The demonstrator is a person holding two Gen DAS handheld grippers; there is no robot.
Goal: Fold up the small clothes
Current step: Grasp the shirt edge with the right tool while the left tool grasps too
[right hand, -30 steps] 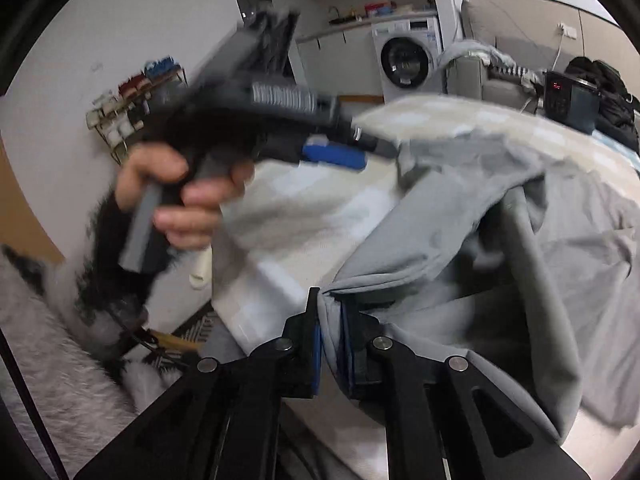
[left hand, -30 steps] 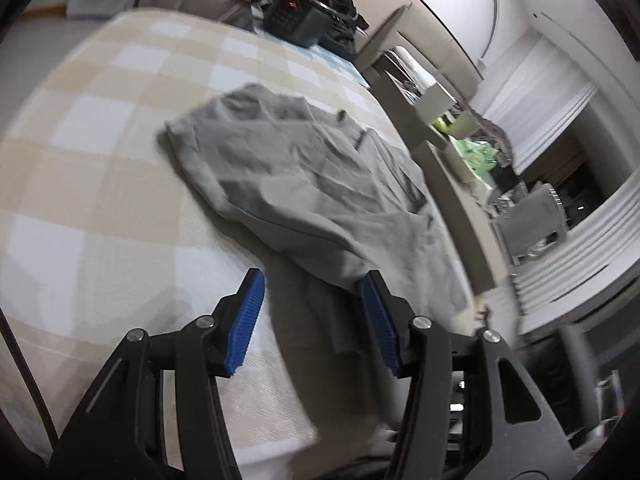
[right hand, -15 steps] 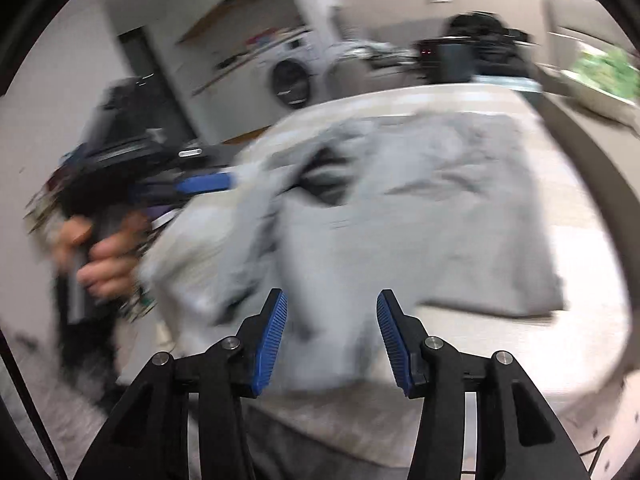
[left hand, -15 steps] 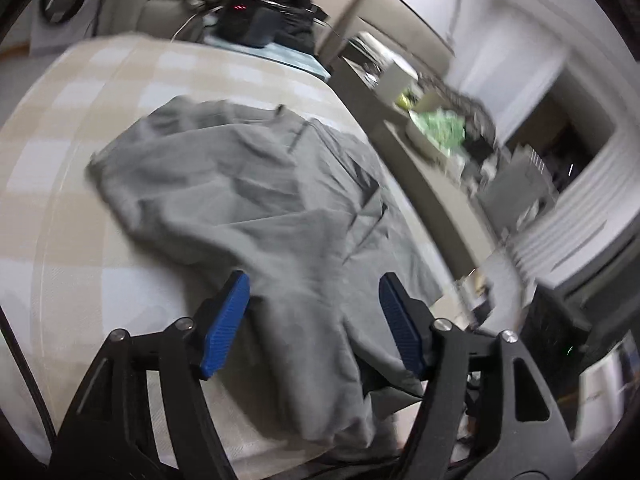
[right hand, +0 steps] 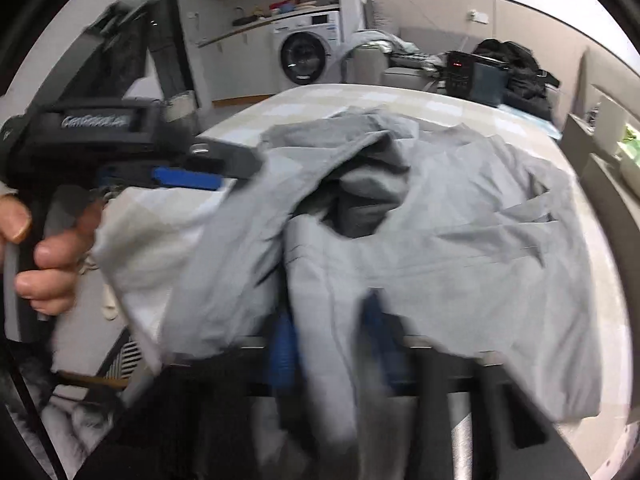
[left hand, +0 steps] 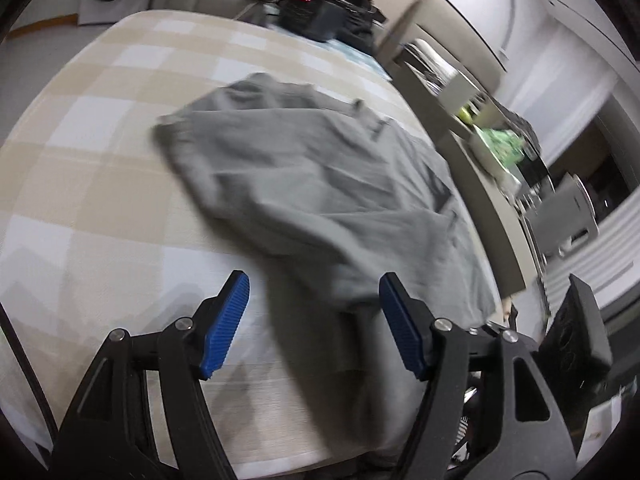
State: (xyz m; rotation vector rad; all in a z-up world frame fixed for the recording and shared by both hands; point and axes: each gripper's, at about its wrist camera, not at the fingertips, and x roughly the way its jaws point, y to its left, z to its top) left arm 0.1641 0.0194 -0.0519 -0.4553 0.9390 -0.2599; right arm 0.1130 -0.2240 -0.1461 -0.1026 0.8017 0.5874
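A grey garment [left hand: 320,184] lies crumpled on the beige-and-white checked cover [left hand: 80,168], one end hanging over the near edge. My left gripper [left hand: 314,320] is open low over that edge, with the garment's near hem reaching between its blue pads without touching them. In the right wrist view the garment [right hand: 460,220] is bunched, with a dark opening in its middle. My right gripper [right hand: 332,332] is blurred and its jaws are closing; a hanging fold of the grey cloth sits between the pads, which still stand apart. A hand holds the left gripper [right hand: 236,168] at the left.
A black device with a red display [left hand: 308,4] and dark bags sit at the far end of the cover. A washing machine [right hand: 304,56] stands beyond. A long shelf with green items [left hand: 500,144] runs along the right side. Floor and a fluffy rug lie below the near edge.
My right gripper let go of the hem it pinched, opened wide, and now has a fold of the garment between its narrowing pads. My left gripper opened wider and shifted along the near edge.
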